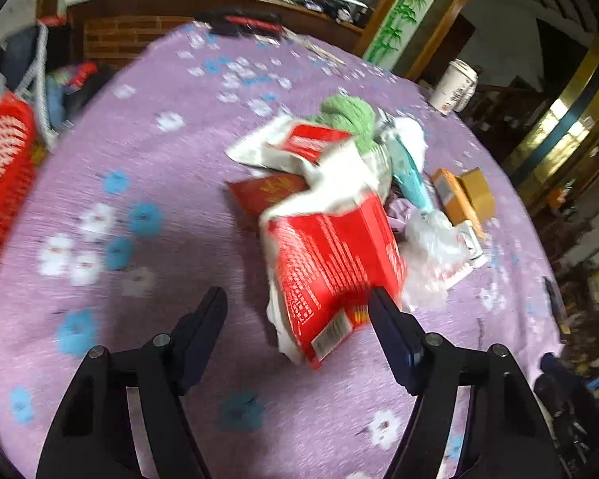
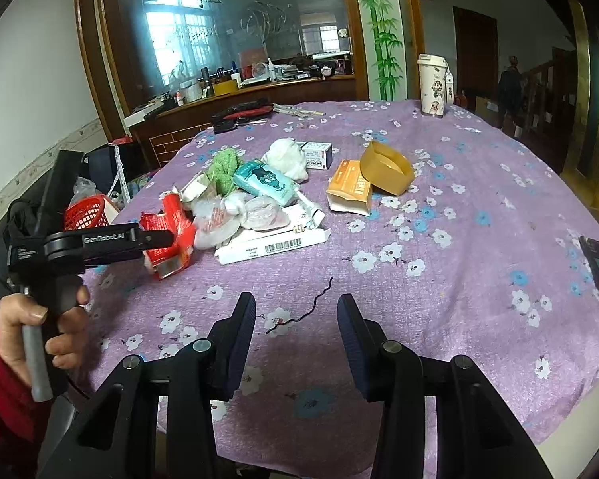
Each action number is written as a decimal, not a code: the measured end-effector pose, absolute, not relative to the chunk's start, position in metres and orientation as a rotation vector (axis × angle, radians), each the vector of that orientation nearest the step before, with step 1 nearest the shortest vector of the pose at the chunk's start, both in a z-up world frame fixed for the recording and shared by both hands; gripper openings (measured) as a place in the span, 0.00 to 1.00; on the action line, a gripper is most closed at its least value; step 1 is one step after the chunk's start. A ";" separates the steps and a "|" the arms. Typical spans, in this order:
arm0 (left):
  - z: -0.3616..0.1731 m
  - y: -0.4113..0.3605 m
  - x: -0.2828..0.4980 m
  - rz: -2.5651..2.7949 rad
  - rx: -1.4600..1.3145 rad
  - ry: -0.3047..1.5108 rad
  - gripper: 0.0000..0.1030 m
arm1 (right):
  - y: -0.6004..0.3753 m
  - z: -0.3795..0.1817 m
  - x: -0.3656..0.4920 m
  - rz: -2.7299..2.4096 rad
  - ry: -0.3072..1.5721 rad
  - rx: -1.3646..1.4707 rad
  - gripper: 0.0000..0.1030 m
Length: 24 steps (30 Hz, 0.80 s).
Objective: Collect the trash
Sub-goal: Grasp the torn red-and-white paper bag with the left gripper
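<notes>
Trash pile [image 2: 255,195] mid-table; left gripper [image 1: 297,299] part-open around red wrapper [image 1: 331,263], grip unclear. Right gripper [image 2: 295,311] part-open, empty, over black squiggle [image 2: 299,311]. Red basket [image 2: 86,211] beside table.

A lived-in home dining room. A round surface [image 2: 479,215] wears a purple flowered cloth. Behind it stand a cluttered wooden counter [image 2: 259,88] and a bamboo-painted pillar [image 2: 379,28].

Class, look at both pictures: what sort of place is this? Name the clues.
Probably a lived-in home dining room: a round table under a purple floral tablecloth, a cluttered wooden counter behind it, and a tumbler.
</notes>
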<state>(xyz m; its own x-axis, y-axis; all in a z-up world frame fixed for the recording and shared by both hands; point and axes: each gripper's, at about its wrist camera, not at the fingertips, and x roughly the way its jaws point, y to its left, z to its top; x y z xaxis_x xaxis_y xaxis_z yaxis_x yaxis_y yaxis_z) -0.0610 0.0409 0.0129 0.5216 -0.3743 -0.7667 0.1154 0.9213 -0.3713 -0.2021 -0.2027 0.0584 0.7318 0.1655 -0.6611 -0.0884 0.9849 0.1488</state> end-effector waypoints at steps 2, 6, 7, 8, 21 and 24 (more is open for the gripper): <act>0.014 0.039 -0.060 -0.304 -0.309 0.948 0.65 | -0.203 0.058 -0.200 0.146 0.740 0.112 0.44; 0.009 0.036 -0.053 -0.349 -0.362 0.975 0.26 | -0.200 0.059 -0.195 0.159 0.741 0.112 0.44; 0.010 0.035 -0.052 -0.355 -0.369 0.971 0.14 | -0.200 0.060 -0.193 0.163 0.742 0.117 0.44; 0.010 0.035 -0.051 -0.371 -0.382 0.970 0.10 | -0.199 0.060 -0.192 0.167 0.743 0.121 0.44; 0.046 0.045 -0.090 -0.352 -0.284 0.810 0.06 | -0.186 0.070 -0.136 0.358 0.764 0.052 0.45; 0.054 0.051 -0.099 -0.331 -0.261 0.781 0.06 | -0.182 0.069 -0.103 0.446 0.800 0.057 0.45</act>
